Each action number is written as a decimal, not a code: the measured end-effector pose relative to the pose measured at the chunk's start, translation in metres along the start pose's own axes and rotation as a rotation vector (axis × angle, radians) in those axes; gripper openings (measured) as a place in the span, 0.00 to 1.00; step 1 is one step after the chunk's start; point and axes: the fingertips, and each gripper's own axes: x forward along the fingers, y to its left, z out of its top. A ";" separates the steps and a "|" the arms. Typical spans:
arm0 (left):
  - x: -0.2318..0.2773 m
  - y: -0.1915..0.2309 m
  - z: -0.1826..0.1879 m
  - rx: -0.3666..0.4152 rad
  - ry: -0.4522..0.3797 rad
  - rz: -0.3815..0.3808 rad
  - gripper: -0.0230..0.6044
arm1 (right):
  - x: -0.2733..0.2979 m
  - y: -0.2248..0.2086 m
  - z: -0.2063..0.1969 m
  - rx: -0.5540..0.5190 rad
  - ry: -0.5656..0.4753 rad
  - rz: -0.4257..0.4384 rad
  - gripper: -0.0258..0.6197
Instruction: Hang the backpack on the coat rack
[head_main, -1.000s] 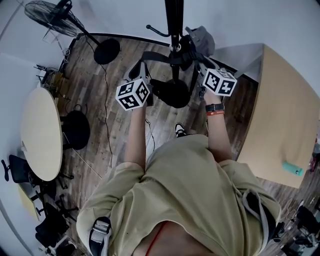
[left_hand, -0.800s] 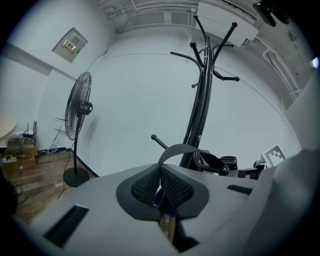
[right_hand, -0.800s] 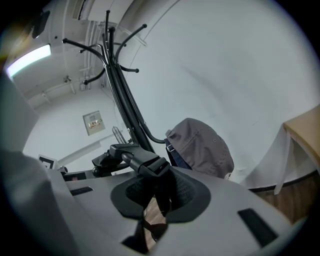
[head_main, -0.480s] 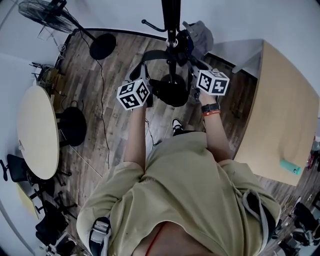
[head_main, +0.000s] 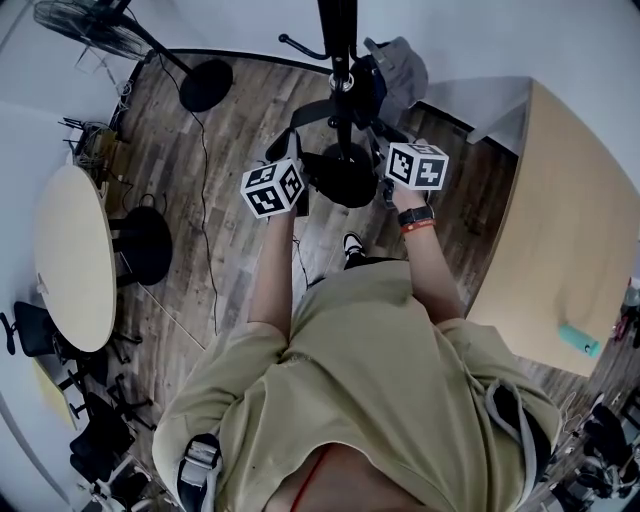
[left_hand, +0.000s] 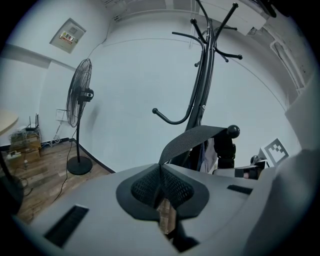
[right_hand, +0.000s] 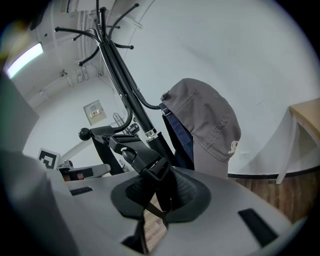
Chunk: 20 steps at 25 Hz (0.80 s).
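The black coat rack (head_main: 340, 40) stands straight ahead of me, its round base (head_main: 345, 182) on the wood floor. A black webbing strap (left_hand: 192, 139) lies over a ball-tipped hook (left_hand: 232, 131). My left gripper (left_hand: 162, 192) is shut on one end of it. My right gripper (right_hand: 160, 192) is shut on the other end, just below a black buckle (right_hand: 142, 159). A grey fabric bag (right_hand: 205, 120) with blue lining, apparently the backpack (head_main: 398, 72), hangs on the rack's far side. In the head view both grippers (head_main: 295, 160) (head_main: 385, 150) flank the pole.
A standing fan (left_hand: 80, 100) is at the left by the wall, its base (head_main: 205, 85) on the floor. A round table (head_main: 70, 260) and a black stool (head_main: 145, 250) are at the left. A wooden desk (head_main: 570, 220) bearing a teal bottle (head_main: 578, 340) is at the right.
Both grippers have sunk with the strap ends still gripped, and in the head view they sit closer to the rack's base. The jaws have kept their grip.
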 end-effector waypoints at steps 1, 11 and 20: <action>0.002 -0.002 -0.003 0.002 0.007 -0.002 0.08 | 0.002 -0.001 -0.002 0.002 0.005 0.005 0.14; 0.023 -0.015 -0.022 0.031 0.057 -0.038 0.08 | 0.026 0.001 -0.016 -0.009 0.059 0.053 0.15; 0.040 -0.027 -0.032 0.040 0.101 -0.058 0.08 | 0.037 -0.008 -0.019 0.002 0.089 0.047 0.17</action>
